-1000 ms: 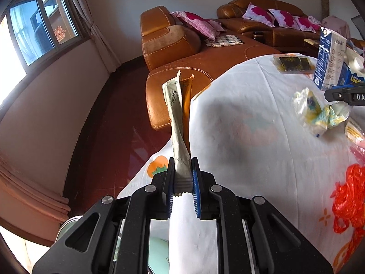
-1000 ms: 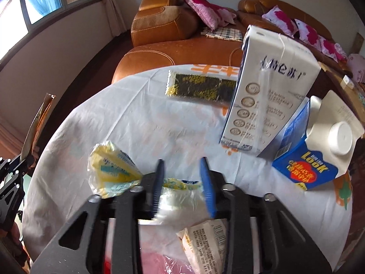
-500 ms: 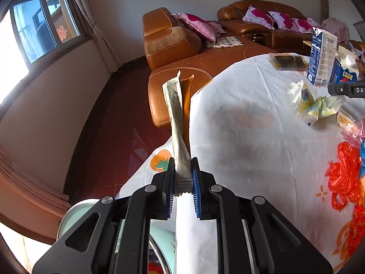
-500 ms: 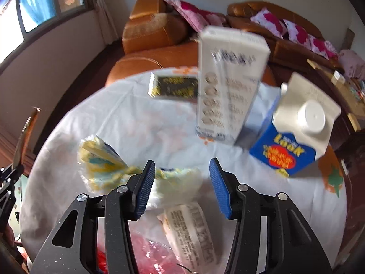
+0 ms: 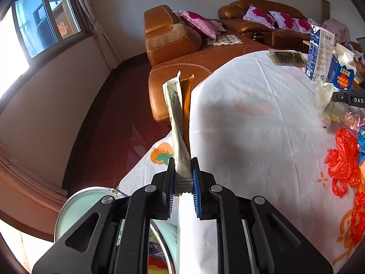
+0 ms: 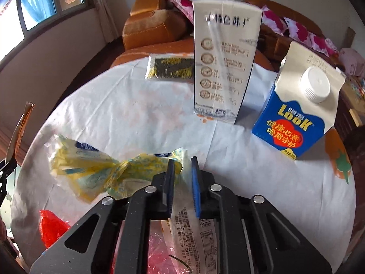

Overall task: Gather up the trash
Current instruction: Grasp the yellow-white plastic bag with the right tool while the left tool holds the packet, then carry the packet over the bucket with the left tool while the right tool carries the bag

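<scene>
My left gripper point(image 5: 182, 178): clamped on the foot of a long wrapper point(image 5: 176, 123), which stands up and away along my fingers.
Bin point(image 5: 75, 203): pale green rim just below and left of that gripper, beside the table point(image 5: 251, 137) edge; I judge the drop needs 1 short move down-left.
My right gripper point(image 6: 182, 180): pads narrow, closed on the yellow plastic bag point(image 6: 91, 171), whose bulk trails left across the cloth.
Nearer to bin: left, I judge.
Still on table: 2 cartons point(image 6: 224, 61), seaweed packet point(image 6: 171, 67), red bag point(image 5: 342, 159).
</scene>
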